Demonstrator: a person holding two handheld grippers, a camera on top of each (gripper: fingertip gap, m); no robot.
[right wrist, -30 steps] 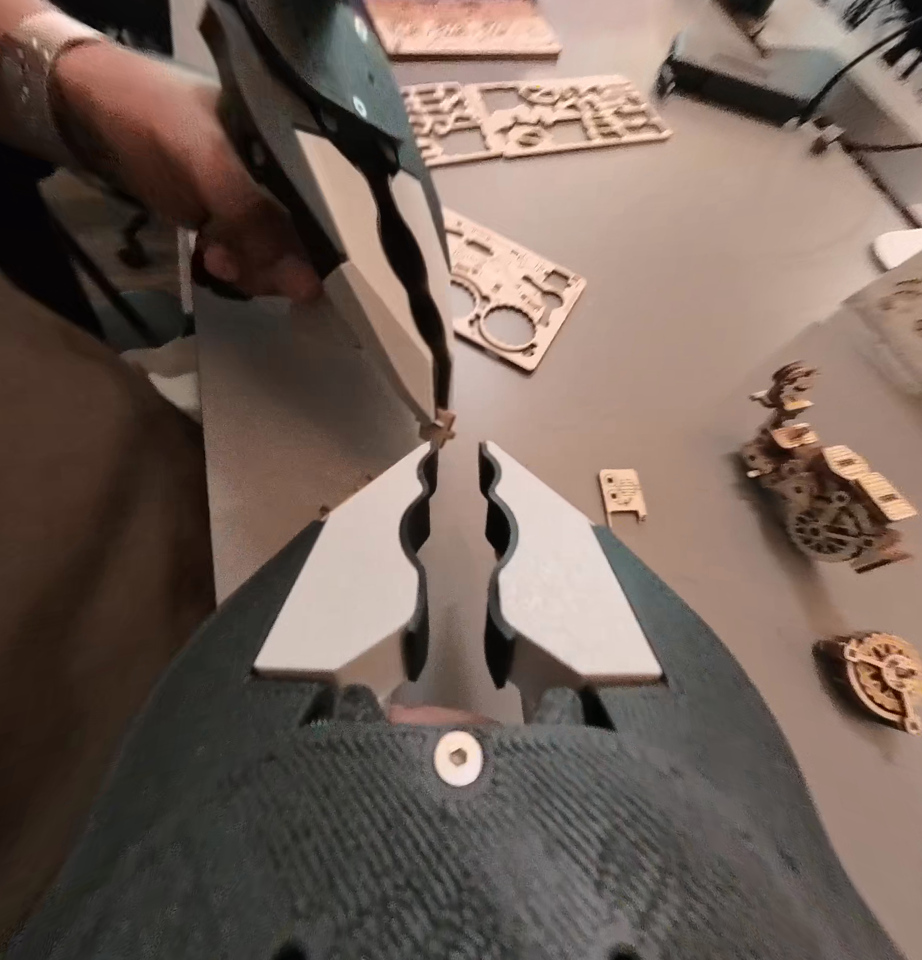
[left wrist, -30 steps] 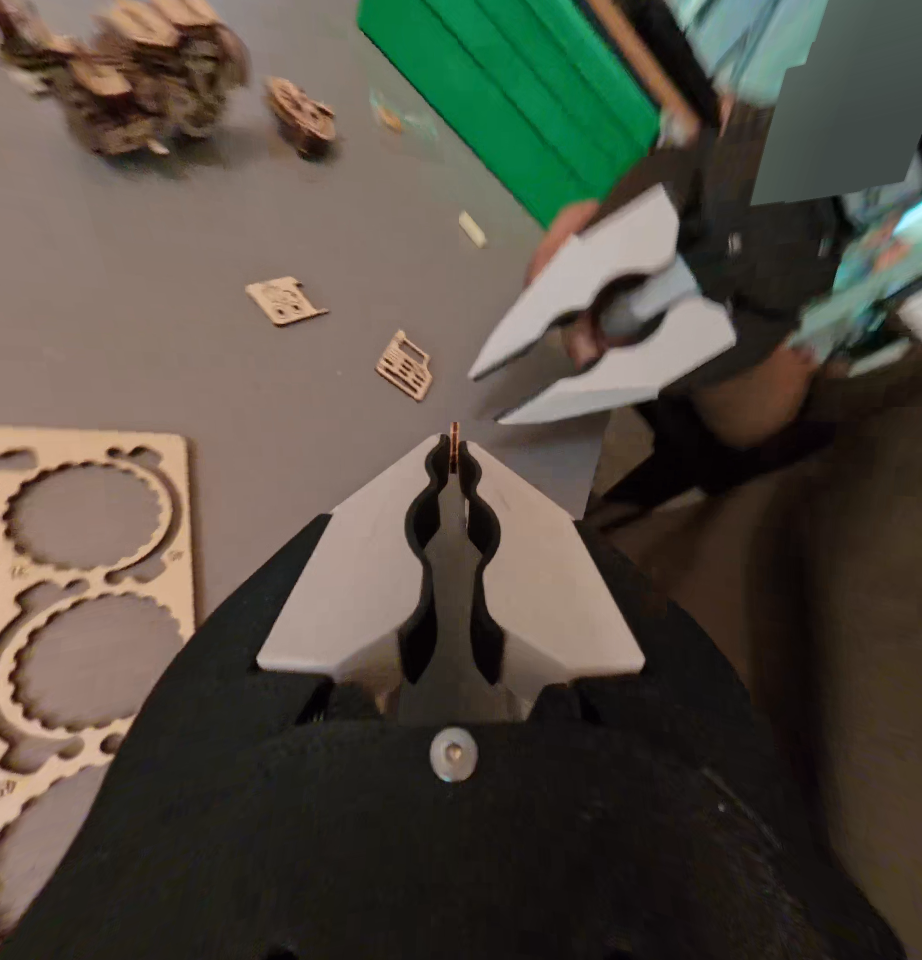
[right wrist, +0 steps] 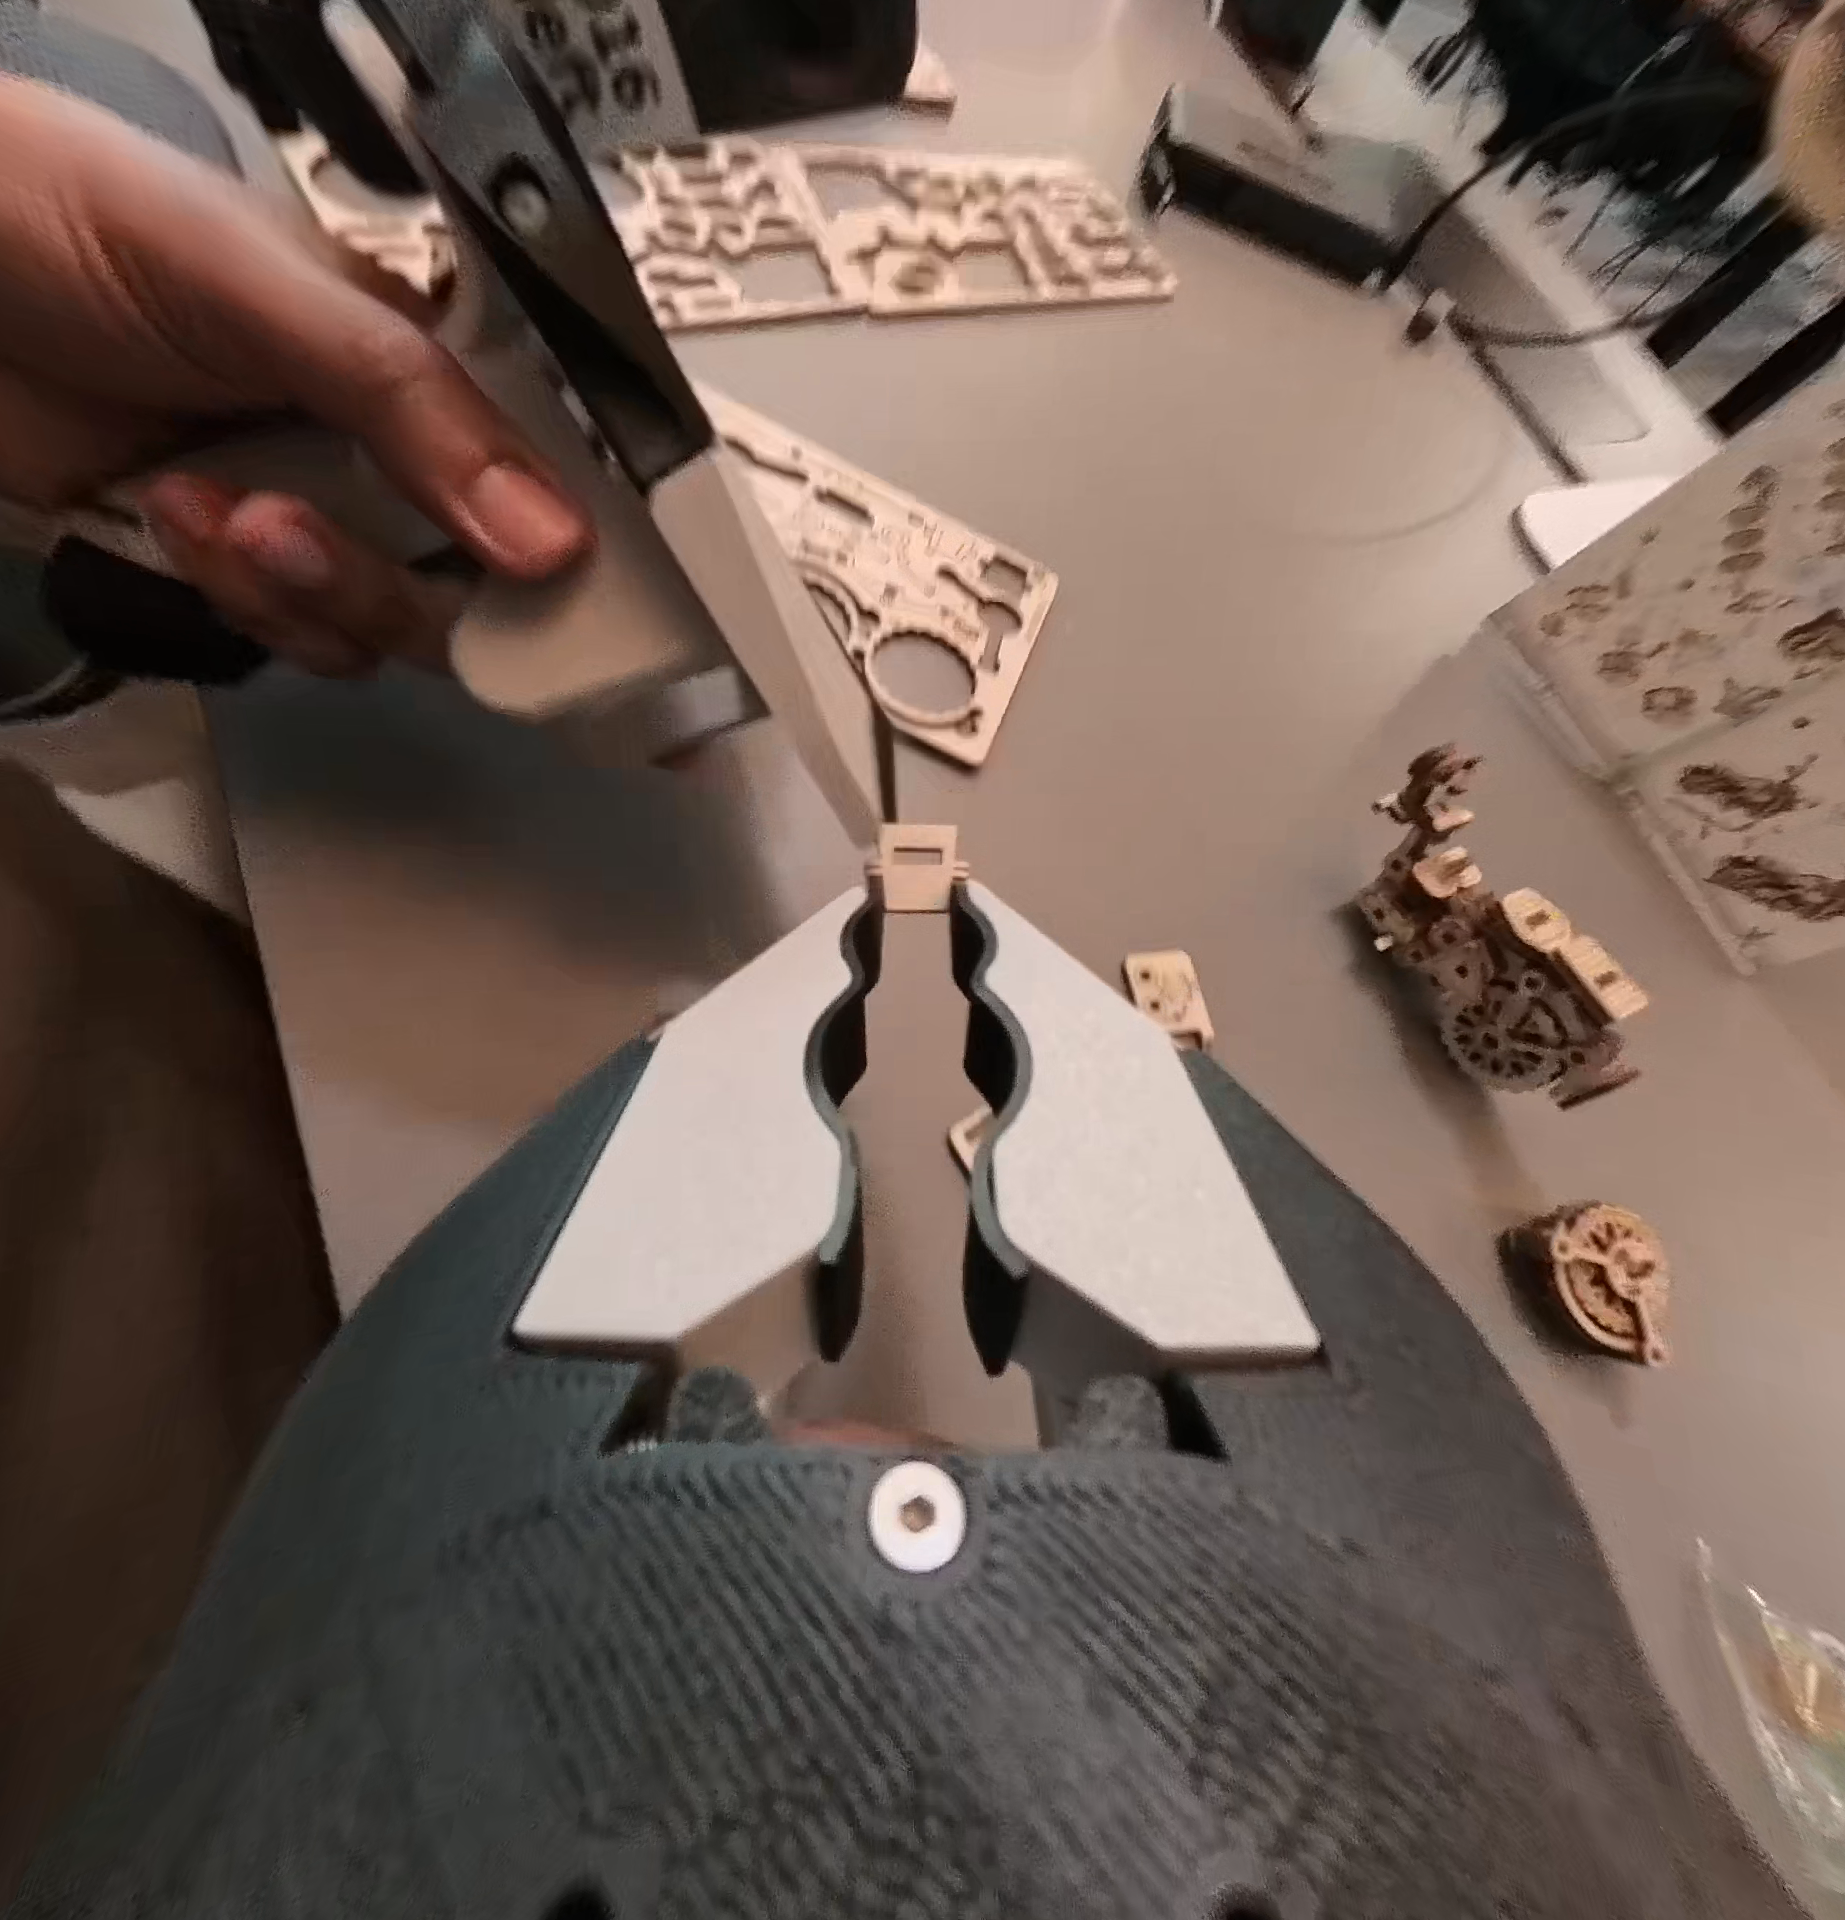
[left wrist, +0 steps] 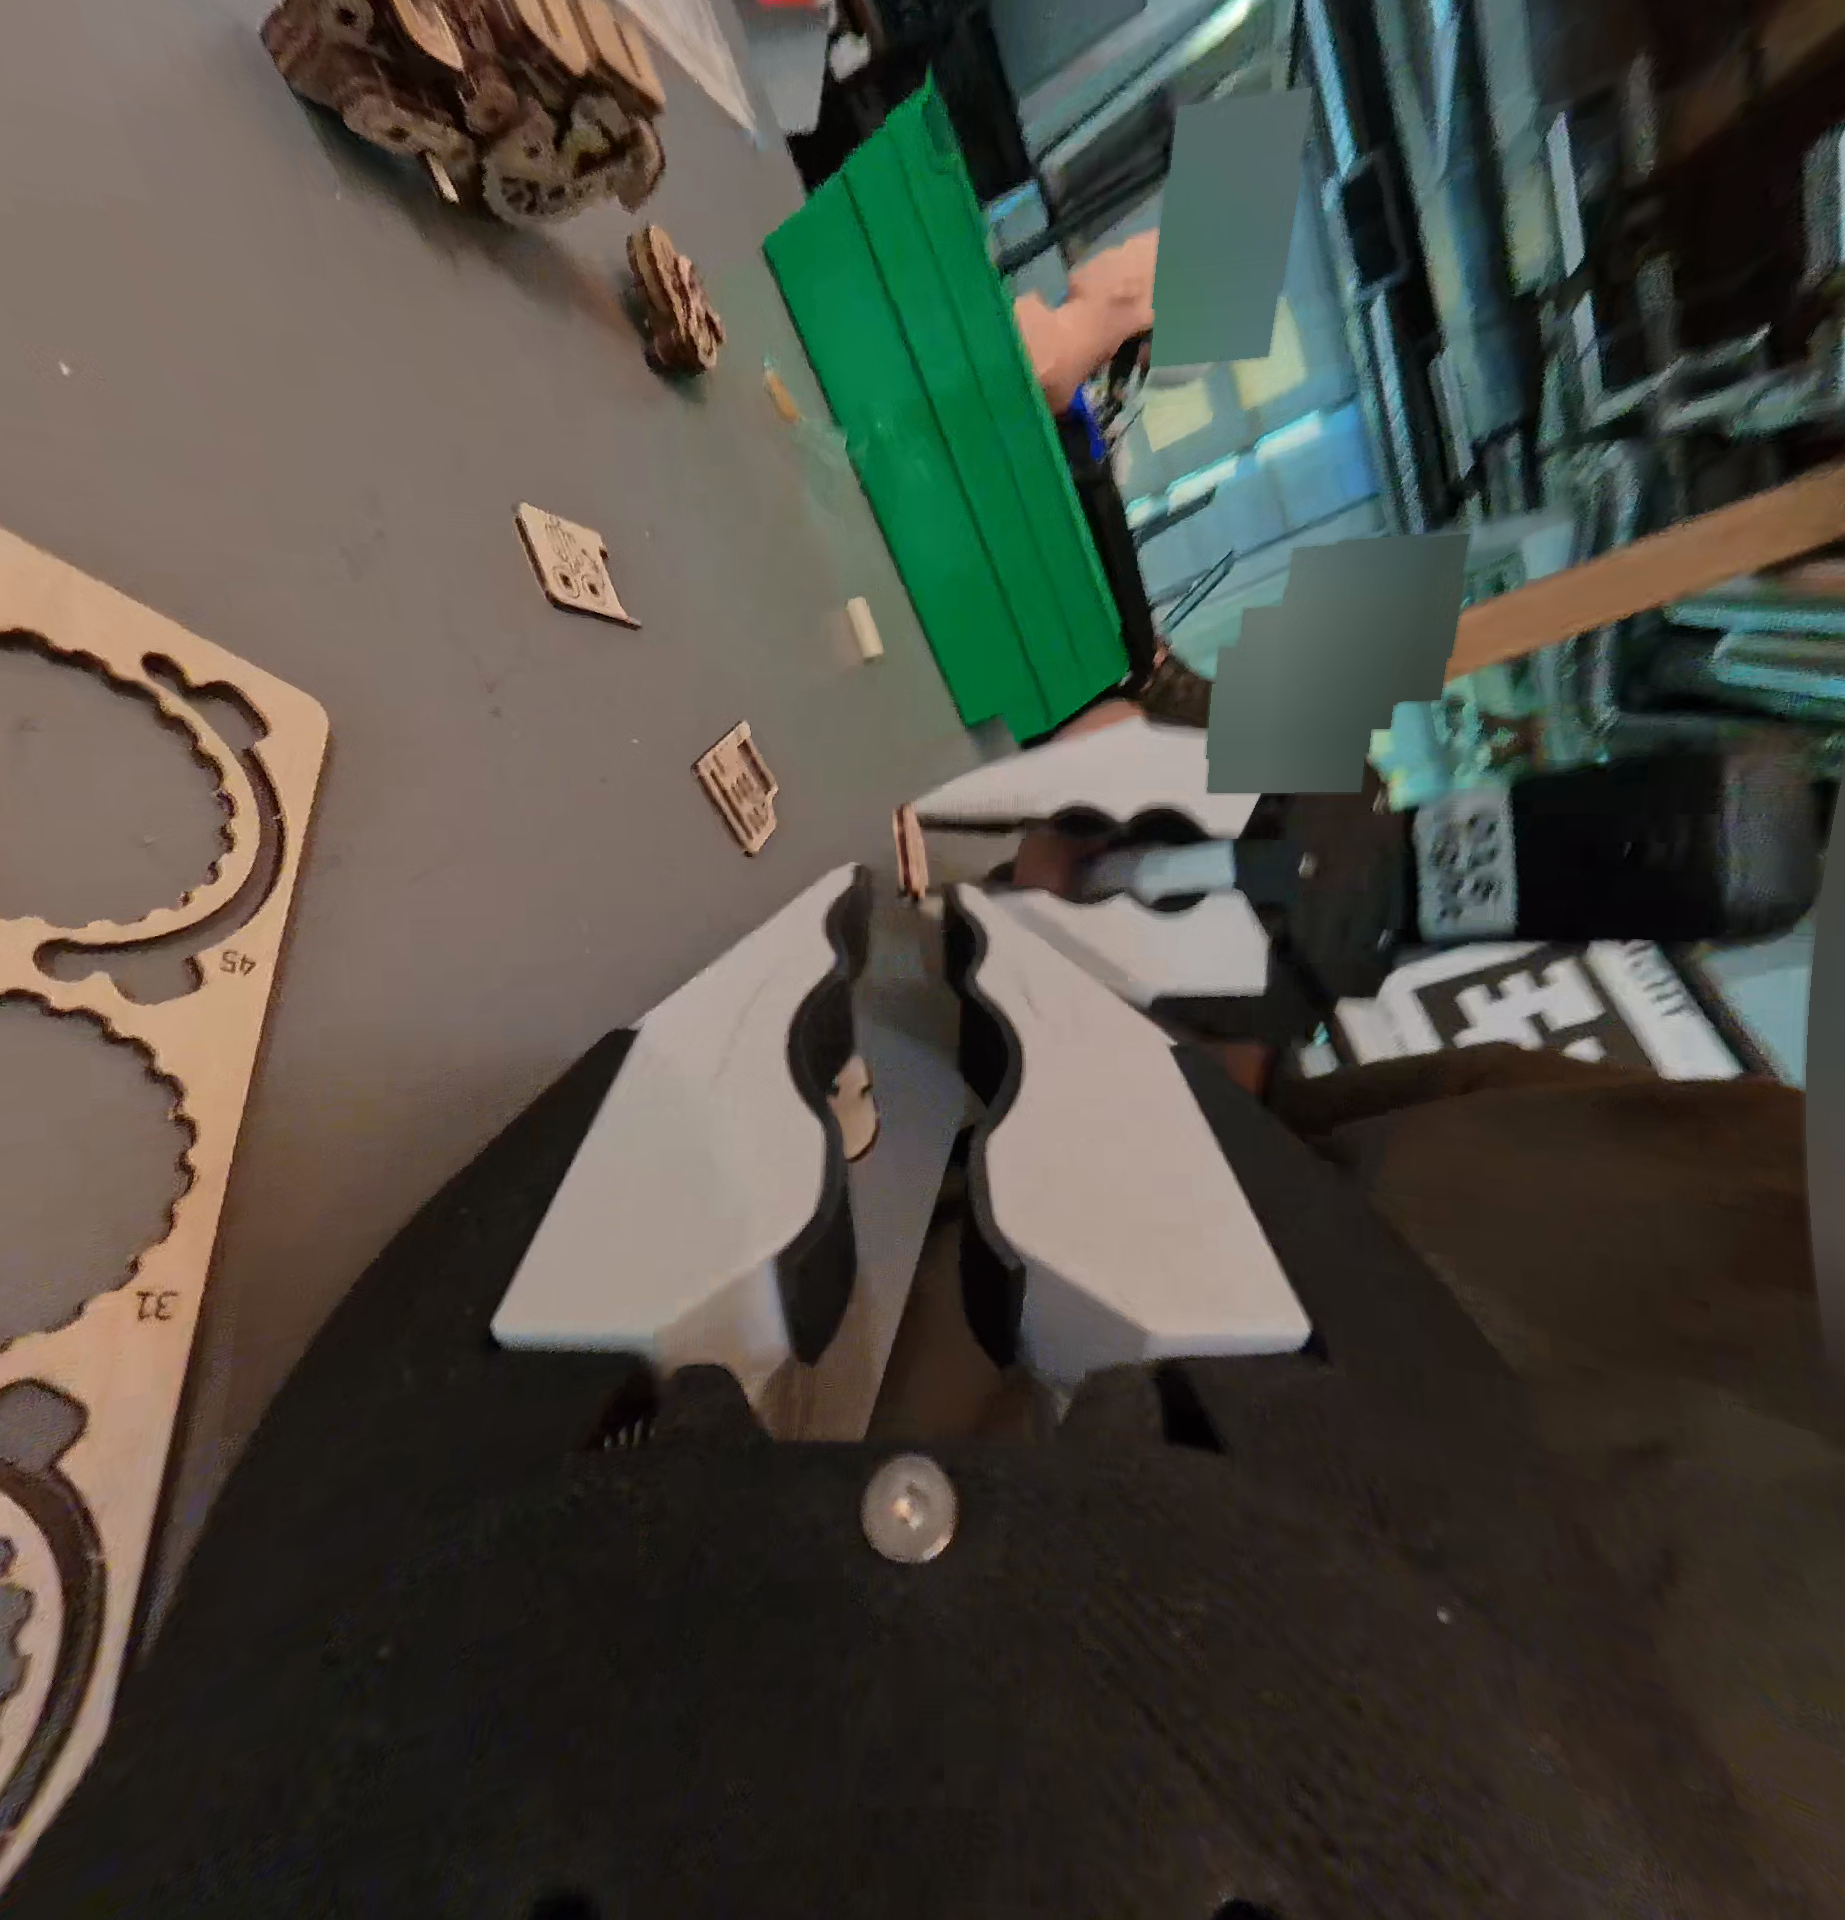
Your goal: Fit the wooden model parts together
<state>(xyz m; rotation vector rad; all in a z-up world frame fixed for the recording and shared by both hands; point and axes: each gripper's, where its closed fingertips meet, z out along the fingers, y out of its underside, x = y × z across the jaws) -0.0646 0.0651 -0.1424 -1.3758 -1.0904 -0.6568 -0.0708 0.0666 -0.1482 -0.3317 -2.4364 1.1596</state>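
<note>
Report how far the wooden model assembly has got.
Done: a partly built brown wooden model and a round wooden gear unit stand on the grey table.
In hand: the right hand-held gripper pinches a small pale slotted wooden piece; the left hand-held gripper is open beside it.
Left: two loose flat parts remain unfitted.

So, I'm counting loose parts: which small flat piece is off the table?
The slotted piece, pinched in the right gripper tips. The other pieces lie flat on the table beside that gripper.

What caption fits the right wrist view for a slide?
Right hand-held gripper pinching a small wooden part above the table, the left hand-held gripper meeting it.
</note>
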